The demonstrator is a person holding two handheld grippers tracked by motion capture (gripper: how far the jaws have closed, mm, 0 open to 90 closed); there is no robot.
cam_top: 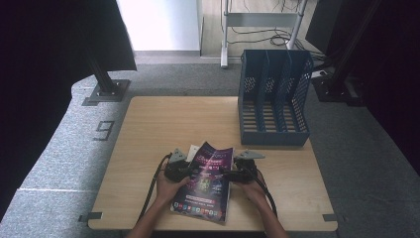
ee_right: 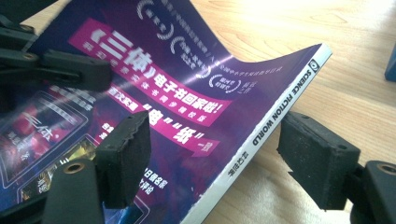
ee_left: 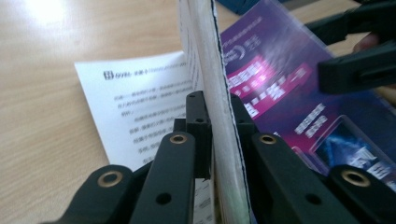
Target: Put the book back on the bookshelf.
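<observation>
Bare table (cam_top: 163,124) lies open beyond the magazine (cam_top: 208,181); the blue rack (cam_top: 274,99) (far right corner) blocks that side.

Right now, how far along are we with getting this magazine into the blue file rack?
Done: the left tongs are clamped on the magazine's page edge, lifting that side off the table. In hand: the right tongs straddle the spine, pads not yet pressing. Left: close the right grip, lift it and carry it to the blue file rack, whose slots look empty.

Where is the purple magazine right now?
In the high view the magazine lies at the near middle of the wooden table, between the left gripper and right gripper, with the blue file rack behind it.
</observation>
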